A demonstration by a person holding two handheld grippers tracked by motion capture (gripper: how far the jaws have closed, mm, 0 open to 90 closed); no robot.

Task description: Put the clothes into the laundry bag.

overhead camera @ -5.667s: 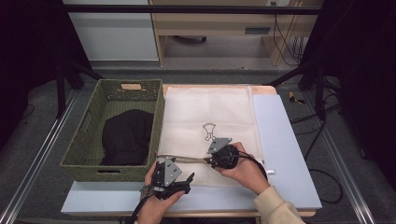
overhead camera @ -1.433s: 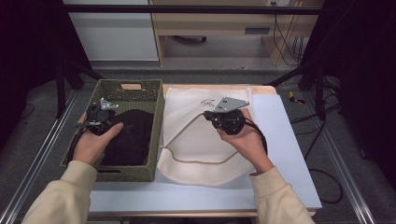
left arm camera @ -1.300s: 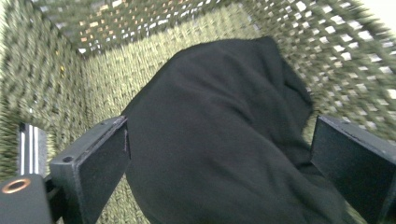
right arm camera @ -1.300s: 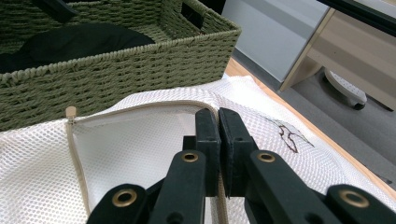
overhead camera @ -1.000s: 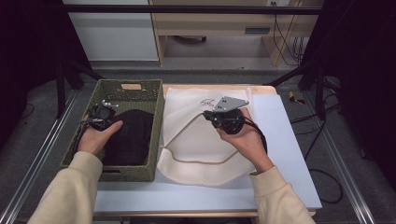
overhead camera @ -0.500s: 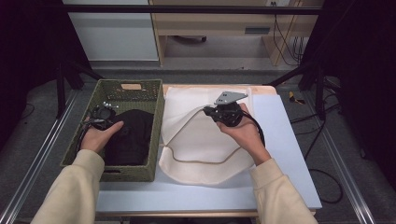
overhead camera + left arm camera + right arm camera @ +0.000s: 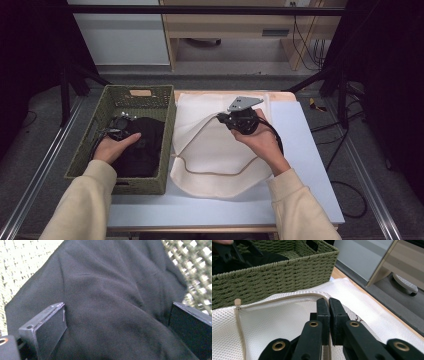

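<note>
A white mesh bag (image 7: 215, 150) lies on the table, its tan-edged mouth turned toward the basket. My right gripper (image 7: 223, 119) is shut on the bag's rim (image 7: 287, 298) and holds it raised off the lower layer; in the right gripper view its jaws (image 7: 329, 302) stand pressed together on the mesh edge. A black garment (image 7: 145, 150) lies in the green wicker basket (image 7: 170, 130). My left gripper (image 7: 120, 125) is down inside the basket, open. In the left gripper view, its two jaws straddle a fold of the black garment (image 7: 107, 302).
The basket stands at the table's left, and its wall (image 7: 274, 277) is close beside the bag's mouth. A pale blue table surface (image 7: 310, 165) shows to the right of the bag and along the front. Dark frame posts and cables stand beyond the table's right side.
My left hand has sunk lower into the basket onto the black garment. My right gripper has drawn the bag's rim slightly toward the far side and stayed shut.
</note>
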